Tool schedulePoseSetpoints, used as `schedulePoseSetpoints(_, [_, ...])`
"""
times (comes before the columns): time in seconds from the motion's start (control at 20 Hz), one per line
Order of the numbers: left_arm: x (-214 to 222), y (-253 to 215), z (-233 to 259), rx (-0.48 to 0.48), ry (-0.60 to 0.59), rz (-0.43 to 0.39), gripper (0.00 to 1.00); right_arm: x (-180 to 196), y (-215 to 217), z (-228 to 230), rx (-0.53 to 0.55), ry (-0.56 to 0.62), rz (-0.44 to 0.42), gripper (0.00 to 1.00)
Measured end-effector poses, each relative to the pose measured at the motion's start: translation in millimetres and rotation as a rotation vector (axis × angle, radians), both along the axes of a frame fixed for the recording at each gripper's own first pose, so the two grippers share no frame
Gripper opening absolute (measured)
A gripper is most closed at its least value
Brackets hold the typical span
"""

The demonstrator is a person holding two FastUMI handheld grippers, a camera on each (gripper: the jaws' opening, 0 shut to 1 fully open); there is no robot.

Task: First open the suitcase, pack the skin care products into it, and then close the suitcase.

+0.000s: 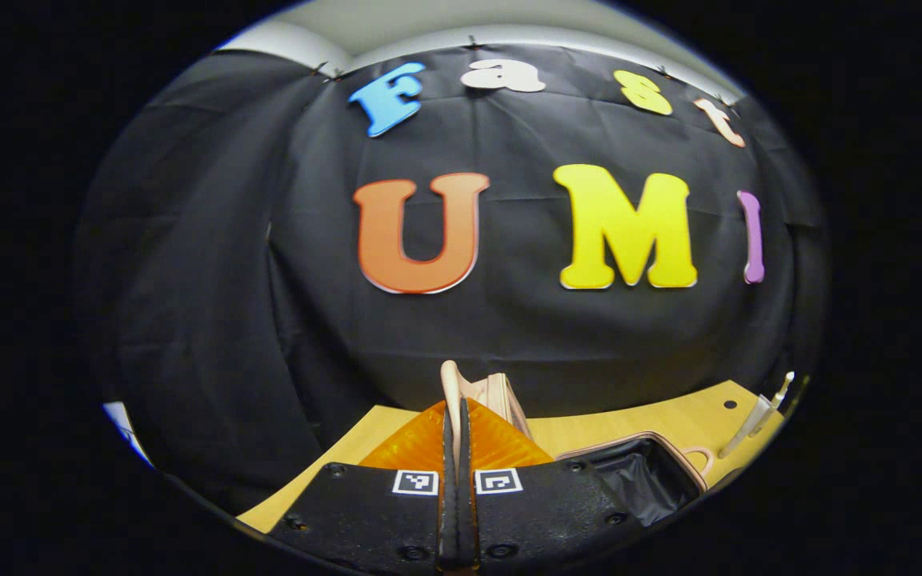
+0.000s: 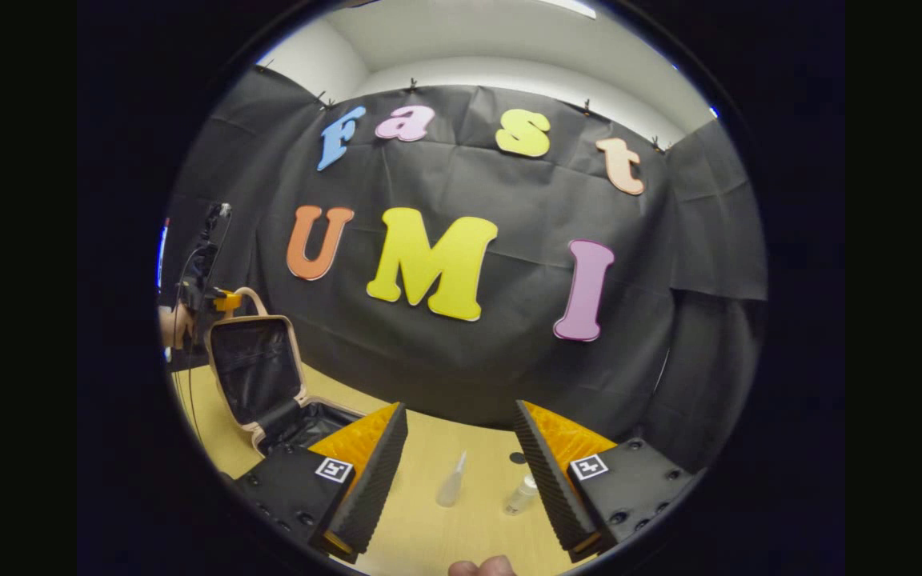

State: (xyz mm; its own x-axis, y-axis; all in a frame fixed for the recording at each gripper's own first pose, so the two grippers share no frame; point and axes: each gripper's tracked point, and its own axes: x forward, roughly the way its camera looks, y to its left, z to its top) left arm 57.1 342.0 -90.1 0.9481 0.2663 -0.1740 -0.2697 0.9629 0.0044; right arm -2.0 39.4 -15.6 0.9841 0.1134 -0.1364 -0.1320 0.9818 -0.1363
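Closest in the left gripper view, the left gripper (image 1: 454, 416) has its fingers pressed together on the thin pale edge of the suitcase lid (image 1: 483, 390), which rises just past the fingertips. To the right of it lies the open suitcase (image 1: 647, 474), showing its dark lining, on the wooden table (image 1: 653, 420). A slim bottle (image 1: 755, 422) stands at the far right edge of the table. In the right gripper view, the right gripper (image 2: 461, 448) hovers low over the table (image 2: 445, 528) with its fingers wide apart and nothing between them. Two skin care products lie on the wood in the gap: a slim pointed bottle (image 2: 450, 480) and, to its right, a small clear bottle (image 2: 522, 494), close to the right finger but not touching it as far as I can tell. Far to the left stands the suitcase (image 2: 257, 376) with its lid upright, and the other gripper (image 2: 225, 302), held by a hand (image 2: 175, 324), sits at the lid's top edge. Judging by this, the opening step looks done, with the lid being held up. Packing looks not yet started, since both bottles lie on the table and no product can be made out in the dark lining. Packing both bottles and closing the lid are left.
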Motion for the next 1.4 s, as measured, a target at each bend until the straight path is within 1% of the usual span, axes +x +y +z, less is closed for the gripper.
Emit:
schedulePoseSetpoints(0.15, [-3, 63, -47, -0.125, 0.018, 0.033, 0.03, -3, 22, -1, -0.033, 0.01, 0.015, 0.8])
schedulePoseSetpoints(0.3, [-5, 101, -109, -0.2, 0.086, 0.046, 0.03, -3, 38, -10, -0.069, 0.039, 0.019, 0.8])
schedulePoseSetpoints(0.35, [-3, 107, -125, -0.228, 0.107, 0.053, 0.03, -2, 42, -12, -0.074, 0.05, 0.016, 0.8])
schedulePoseSetpoints(0.5, [-10, 124, -181, -0.263, 0.219, 0.064, 0.03, -1, 48, -16, -0.094, 0.072, 0.012, 0.8])
schedulePoseSetpoints(0.65, [-10, 130, -217, -0.311, 0.292, 0.055, 0.03, -4, 55, -21, -0.102, 0.091, 0.022, 0.8])
schedulePoseSetpoints(0.7, [-14, 132, -227, -0.313, 0.325, 0.058, 0.03, -6, 56, -22, -0.106, 0.094, 0.026, 0.8])
schedulePoseSetpoints(0.75, [-12, 132, -231, -0.305, 0.341, 0.062, 0.05, -7, 56, -23, -0.105, 0.094, 0.03, 0.8])
schedulePoseSetpoints(0.8, [-13, 135, -226, -0.284, 0.33, 0.075, 0.17, -9, 55, -25, -0.104, 0.096, 0.031, 0.79])
schedulePoseSetpoints(0.85, [-18, 137, -230, -0.248, 0.37, 0.096, 0.13, -9, 53, -25, -0.1, 0.098, 0.031, 0.8])
schedulePoseSetpoints(0.9, [-22, 144, -225, -0.191, 0.39, 0.121, 0.17, -10, 50, -24, -0.092, 0.098, 0.028, 0.8])
schedulePoseSetpoints(0.95, [-20, 139, -217, -0.154, 0.39, 0.117, 0.18, -10, 44, -24, -0.079, 0.091, 0.021, 0.8])
schedulePoseSetpoints(1.0, [-21, 133, -200, -0.132, 0.364, 0.111, 0.56, -10, 39, -23, -0.067, 0.089, 0.012, 0.8])
schedulePoseSetpoints(1.15, [-23, 98, -131, -0.068, 0.246, 0.138, 1.0, -9, 18, -25, -0.029, 0.079, -0.008, 0.8])
schedulePoseSetpoints(1.25, [-31, 63, -85, -0.014, 0.173, 0.128, 0.98, -6, 3, -25, -0.004, 0.071, -0.013, 0.79])
schedulePoseSetpoints(1.35, [-35, 9, -47, 0.016, 0.116, 0.105, 0.97, -2, -18, -23, 0.026, 0.054, -0.032, 0.8])
schedulePoseSetpoints(1.4, [-39, -22, -35, 0.019, 0.103, 0.093, 0.97, -1, -28, -25, 0.041, 0.049, -0.041, 0.8])
